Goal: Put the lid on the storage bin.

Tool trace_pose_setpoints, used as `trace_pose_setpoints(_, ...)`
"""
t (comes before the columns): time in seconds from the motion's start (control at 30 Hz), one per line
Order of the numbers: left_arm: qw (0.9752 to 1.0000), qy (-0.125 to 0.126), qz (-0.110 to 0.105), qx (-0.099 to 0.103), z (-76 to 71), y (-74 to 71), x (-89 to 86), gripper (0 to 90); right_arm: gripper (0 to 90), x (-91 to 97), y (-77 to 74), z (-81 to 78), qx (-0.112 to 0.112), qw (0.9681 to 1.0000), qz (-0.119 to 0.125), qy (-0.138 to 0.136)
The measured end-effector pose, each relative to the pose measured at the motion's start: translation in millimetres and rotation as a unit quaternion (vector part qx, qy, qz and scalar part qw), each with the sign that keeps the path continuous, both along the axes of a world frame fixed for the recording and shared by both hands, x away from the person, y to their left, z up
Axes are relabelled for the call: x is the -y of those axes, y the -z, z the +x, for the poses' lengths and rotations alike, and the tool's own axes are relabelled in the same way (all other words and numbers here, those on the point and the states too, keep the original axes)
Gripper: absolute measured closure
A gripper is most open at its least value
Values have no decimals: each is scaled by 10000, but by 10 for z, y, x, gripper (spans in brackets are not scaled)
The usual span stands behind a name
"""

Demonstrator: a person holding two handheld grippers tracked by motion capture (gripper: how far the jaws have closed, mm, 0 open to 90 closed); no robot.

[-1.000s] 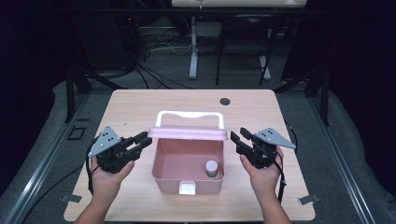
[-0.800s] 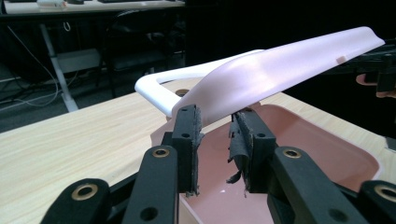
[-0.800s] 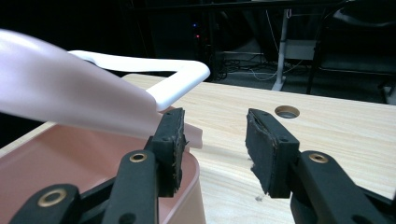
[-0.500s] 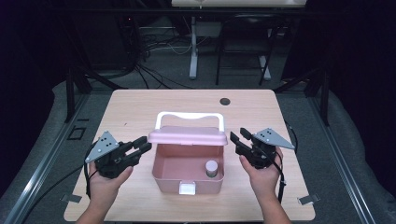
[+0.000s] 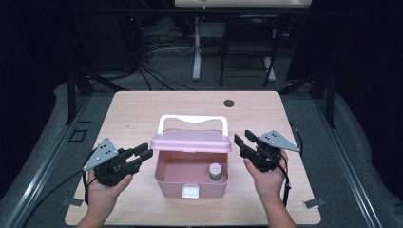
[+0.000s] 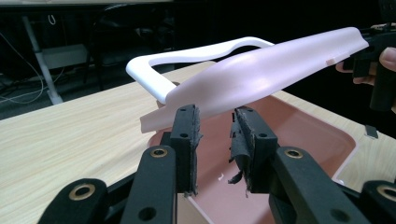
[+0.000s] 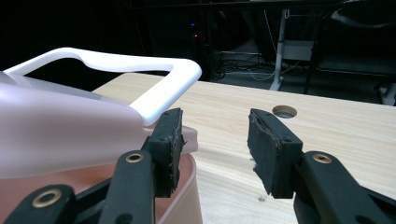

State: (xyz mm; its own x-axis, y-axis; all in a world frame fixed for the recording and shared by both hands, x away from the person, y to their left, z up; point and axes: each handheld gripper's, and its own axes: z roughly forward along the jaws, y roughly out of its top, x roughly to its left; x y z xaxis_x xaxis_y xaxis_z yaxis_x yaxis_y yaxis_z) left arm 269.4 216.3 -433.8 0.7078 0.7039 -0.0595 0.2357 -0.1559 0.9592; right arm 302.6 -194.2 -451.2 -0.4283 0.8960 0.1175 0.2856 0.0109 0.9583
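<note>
A pink box (image 5: 171, 186) stands open at the table's near middle, with a small white-capped bottle (image 5: 215, 171) inside at its right. Its pink lid (image 5: 190, 141) is raised and hangs over the back half, with the white handle (image 5: 192, 118) behind it. My left gripper (image 5: 142, 154) lies just left of the lid's end; its jaws have just been opening, and nothing is between them (image 6: 215, 130). The lid (image 6: 261, 74) passes beyond the tips. My right gripper (image 5: 243, 138) is open beside the lid's right end (image 7: 60, 135), its pads (image 7: 212, 135) empty.
The wooden table (image 5: 142, 114) has a round cable hole (image 5: 229, 103) at the back right. A white latch (image 5: 190, 191) sits on the box's front wall. Dark floor with cables and stand legs lies beyond the far edge.
My left gripper has drawn back from the lid's left end, toward the near left. The lid stays raised. The right gripper has kept its place.
</note>
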Motion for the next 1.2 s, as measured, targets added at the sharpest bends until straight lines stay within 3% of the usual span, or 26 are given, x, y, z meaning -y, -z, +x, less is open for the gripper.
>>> trace_pose_setpoints(0.37, 10000, 73, -68, 2, -64, 101, 10, 735, 545, -3, 14, 6, -19, 10000, -21, -5)
trace_pose_setpoints(1.2, 9998, 122, 116, -93, -161, 223, 20, 760, 535, 18, 16, 7, -46, 10000, 20, -7)
